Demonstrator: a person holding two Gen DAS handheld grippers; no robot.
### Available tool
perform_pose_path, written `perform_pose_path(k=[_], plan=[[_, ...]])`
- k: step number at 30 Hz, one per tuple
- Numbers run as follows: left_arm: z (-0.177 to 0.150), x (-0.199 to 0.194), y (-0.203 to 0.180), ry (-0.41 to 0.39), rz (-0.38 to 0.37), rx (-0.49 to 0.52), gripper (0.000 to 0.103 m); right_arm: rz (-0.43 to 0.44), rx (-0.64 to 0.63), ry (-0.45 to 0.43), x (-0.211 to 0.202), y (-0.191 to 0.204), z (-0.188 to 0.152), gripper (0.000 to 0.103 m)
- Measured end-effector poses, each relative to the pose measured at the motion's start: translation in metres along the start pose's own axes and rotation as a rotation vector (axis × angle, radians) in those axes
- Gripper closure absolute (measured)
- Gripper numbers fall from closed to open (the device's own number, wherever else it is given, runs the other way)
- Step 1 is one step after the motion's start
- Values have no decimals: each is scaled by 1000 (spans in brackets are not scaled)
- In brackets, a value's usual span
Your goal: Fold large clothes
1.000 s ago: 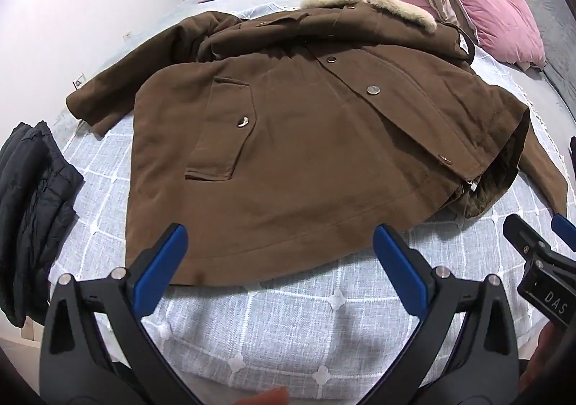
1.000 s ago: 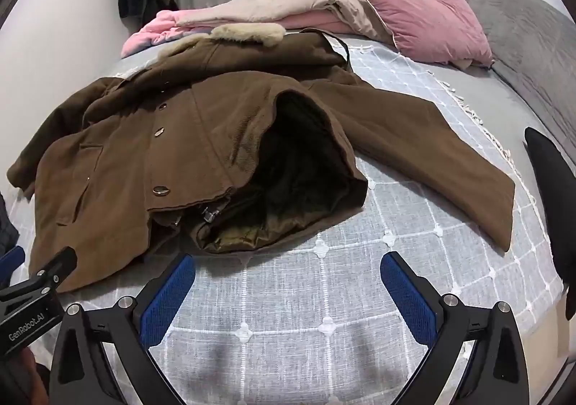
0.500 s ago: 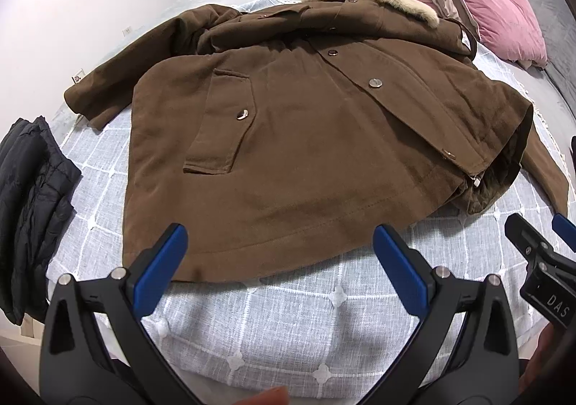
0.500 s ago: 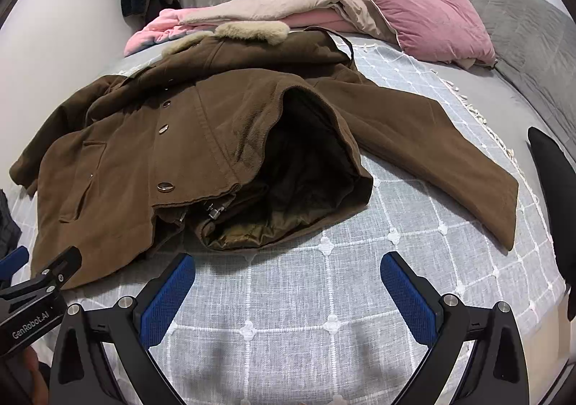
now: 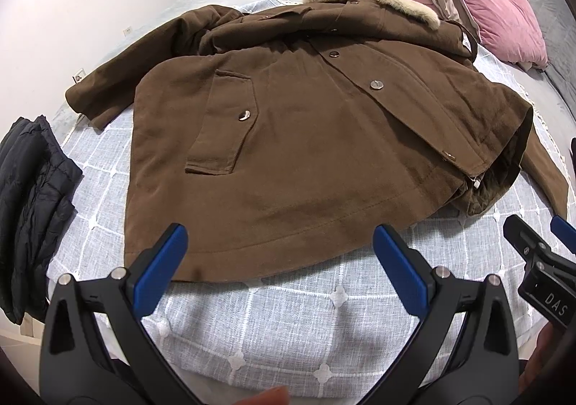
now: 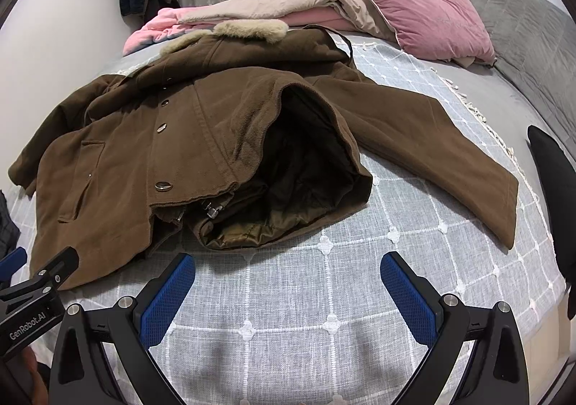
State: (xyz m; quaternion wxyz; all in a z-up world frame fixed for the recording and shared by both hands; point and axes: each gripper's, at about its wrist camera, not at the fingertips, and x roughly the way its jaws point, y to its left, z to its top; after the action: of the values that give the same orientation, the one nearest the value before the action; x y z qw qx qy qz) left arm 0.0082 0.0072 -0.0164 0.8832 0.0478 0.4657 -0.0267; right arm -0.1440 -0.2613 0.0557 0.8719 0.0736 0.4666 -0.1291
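Note:
A large brown coat (image 5: 306, 138) with a tan fur collar (image 5: 374, 1) lies front up on the bed, sleeves spread to both sides. In the right wrist view the coat (image 6: 151, 153) has its right front panel bunched open, showing the dark olive lining (image 6: 288, 189), and one sleeve (image 6: 442, 149) stretches right. My left gripper (image 5: 280, 261) is open and empty, hovering just above the coat's bottom hem. My right gripper (image 6: 288, 289) is open and empty over the bedspread, just short of the bunched lining.
The bed has a grey-white grid bedspread (image 6: 324, 297). A black puffer garment (image 5: 28, 207) hangs at the left bed edge. Pink and beige clothes (image 6: 288, 5) and a pink pillow (image 6: 428, 19) lie behind the coat. A grey pillow (image 6: 518, 19) sits at the right.
Both grippers have moved forward toward the coat, which now looms larger. The left gripper's tips now reach the hem. The coat has not moved.

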Motion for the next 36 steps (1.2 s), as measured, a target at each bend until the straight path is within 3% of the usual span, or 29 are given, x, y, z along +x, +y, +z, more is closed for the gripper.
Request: perform_pose_path(k=[36], plan=[[2, 1, 4, 9, 0, -6, 1, -4, -8, 7, 3, 1, -2, 0]])
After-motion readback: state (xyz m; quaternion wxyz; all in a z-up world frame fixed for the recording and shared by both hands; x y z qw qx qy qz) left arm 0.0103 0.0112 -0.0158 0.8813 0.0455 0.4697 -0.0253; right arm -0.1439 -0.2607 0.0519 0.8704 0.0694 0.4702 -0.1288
